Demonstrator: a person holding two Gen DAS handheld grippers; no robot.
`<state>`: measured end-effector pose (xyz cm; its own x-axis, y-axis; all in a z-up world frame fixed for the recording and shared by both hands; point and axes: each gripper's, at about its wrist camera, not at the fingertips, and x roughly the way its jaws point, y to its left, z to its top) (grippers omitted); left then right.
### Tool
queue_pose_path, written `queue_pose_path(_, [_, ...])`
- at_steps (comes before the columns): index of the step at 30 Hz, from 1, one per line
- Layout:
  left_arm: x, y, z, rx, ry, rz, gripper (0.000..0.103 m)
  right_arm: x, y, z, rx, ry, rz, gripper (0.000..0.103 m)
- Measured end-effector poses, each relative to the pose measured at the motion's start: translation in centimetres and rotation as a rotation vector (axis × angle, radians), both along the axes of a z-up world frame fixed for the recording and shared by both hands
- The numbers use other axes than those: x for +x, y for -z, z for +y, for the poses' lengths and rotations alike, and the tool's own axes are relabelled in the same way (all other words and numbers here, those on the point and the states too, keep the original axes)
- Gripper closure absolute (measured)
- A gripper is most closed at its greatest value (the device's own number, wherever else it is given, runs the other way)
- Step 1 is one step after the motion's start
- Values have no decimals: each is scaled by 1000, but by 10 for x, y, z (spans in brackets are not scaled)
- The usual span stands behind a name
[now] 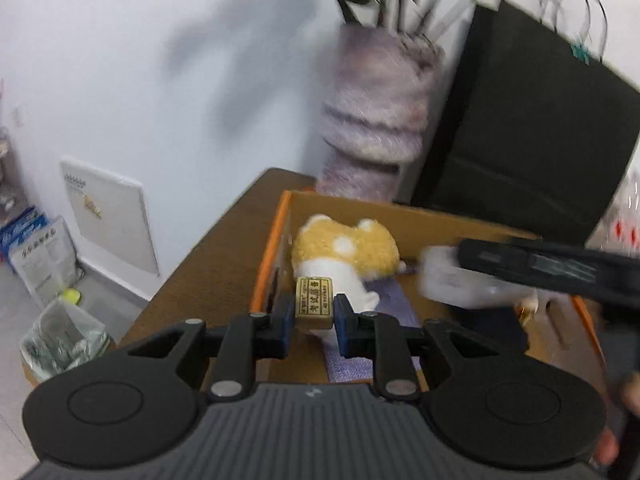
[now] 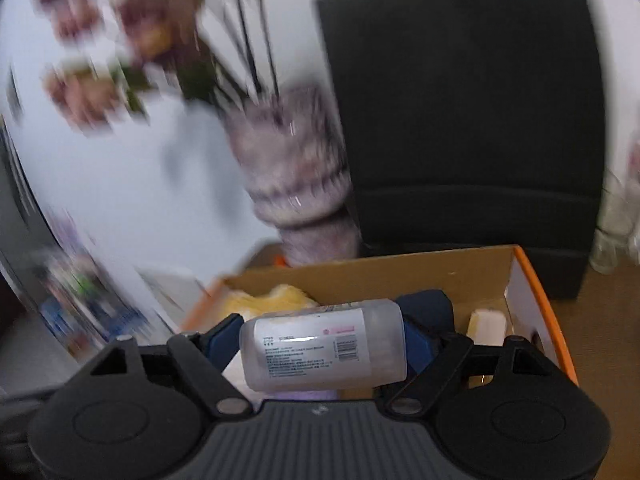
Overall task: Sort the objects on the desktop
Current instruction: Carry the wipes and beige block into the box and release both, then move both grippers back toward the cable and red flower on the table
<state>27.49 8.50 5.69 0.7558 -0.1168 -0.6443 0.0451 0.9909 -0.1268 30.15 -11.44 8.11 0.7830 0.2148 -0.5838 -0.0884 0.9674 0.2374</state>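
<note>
firmly clamped, left gripper (image 1: 314, 316) jaws on tan block (image 1: 314, 297), right gripper (image 2: 324, 344) jaws on bottle (image 2: 324, 350)

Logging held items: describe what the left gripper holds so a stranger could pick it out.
Find the cardboard box with orange edges. Above its near-left corner, the left gripper clamps a small tan block, printed with dark characters, unlike the fluffy yellow plush behind it.
</note>
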Motion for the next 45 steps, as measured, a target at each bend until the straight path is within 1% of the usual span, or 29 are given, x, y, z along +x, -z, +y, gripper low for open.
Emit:
queue_pose_path(3, [8, 8, -7, 39, 38, 9, 81, 35, 23, 19, -27, -22, 80, 21])
queue_pose_path(5, [14, 14, -9, 45, 25, 34, 82, 47, 35, 32, -70, -35, 94, 21])
queue_pose_path(6, [15, 16, -11, 46, 31, 47, 80, 52, 42, 37, -95, -37, 107, 21])
queue_pose_path(7, [16, 18, -11, 40, 42, 59, 72, 58, 48, 41, -114, -44, 134, 20])
queue_pose_path(9, [16, 20, -12, 37, 62, 66, 66, 65, 57, 46, -135, -54, 212, 20])
queue_pose_path(10, [15, 20, -12, 36, 57, 64, 63, 65, 59, 44, -124, -56, 237, 20])
queue_pose_path(11, [15, 20, -11, 30, 49, 66, 62, 65, 59, 41, -97, -55, 241, 16])
queue_pose_path(12, [14, 18, -8, 17, 41, 72, 60, 64, 59, 37, -63, -54, 242, 15])
queue_pose_path(14, [9, 11, -5, -1, 50, 73, 52, 60, 57, 26, -6, -44, 266, 15])
queue_pose_path(16, [4, 2, -6, 19, 51, 67, 39, 54, 50, 15, 28, -44, 278, 15])
queue_pose_path(17, [2, -3, -8, 28, 51, 62, 35, 50, 44, 11, 29, -39, 273, 14])
queue_pose_path(18, [0, -8, -9, 32, 49, 60, 26, 45, 38, 7, 19, -28, 271, 10])
queue_pose_path(19, [-4, -13, -10, 30, 51, 61, 21, 40, 32, 3, 7, -18, 274, 8])
queue_pose_path(20, [-6, -17, -11, 31, 52, 66, 21, 34, 27, -1, -5, -12, 283, 7])
queue_pose_path(21, [-10, -21, -14, 40, 48, 65, 18, 33, 24, -4, -17, -9, 292, 7])
queue_pose_path(22, [-16, -26, -16, 60, 43, 54, 10, 25, 18, -7, -28, -1, 292, 7])
queue_pose_path(24, [-28, -34, -20, 79, 15, 32, 2, 10, 7, -13, -47, 4, 283, 7])
queue_pose_path(28, [-50, -47, -24, 79, 4, 42, 0, -21, -12, -26, -72, 28, 252, 7])
queue_pose_path(31, [-67, -54, -29, 112, 6, 37, 0, -50, -22, -36, -97, 43, 236, 6])
queue_pose_path(33, [-77, -54, -33, 121, 9, 41, 0, -69, -26, -44, -91, 46, 221, 5])
queue_pose_path(36, [-96, -53, -38, 121, 15, 31, 0, -98, -26, -52, -76, 49, 198, 5])
queue_pose_path(40, [-124, -49, -41, 109, 20, 6, 0, -143, -24, -55, -95, 68, 128, 3])
queue_pose_path(43, [-146, -39, -44, 109, 32, -15, 0, -175, -15, -53, -123, 67, 77, 2])
queue_pose_path(45, [-164, -30, -45, 123, 31, -28, 0, -197, -6, -50, -145, 78, 50, 2])
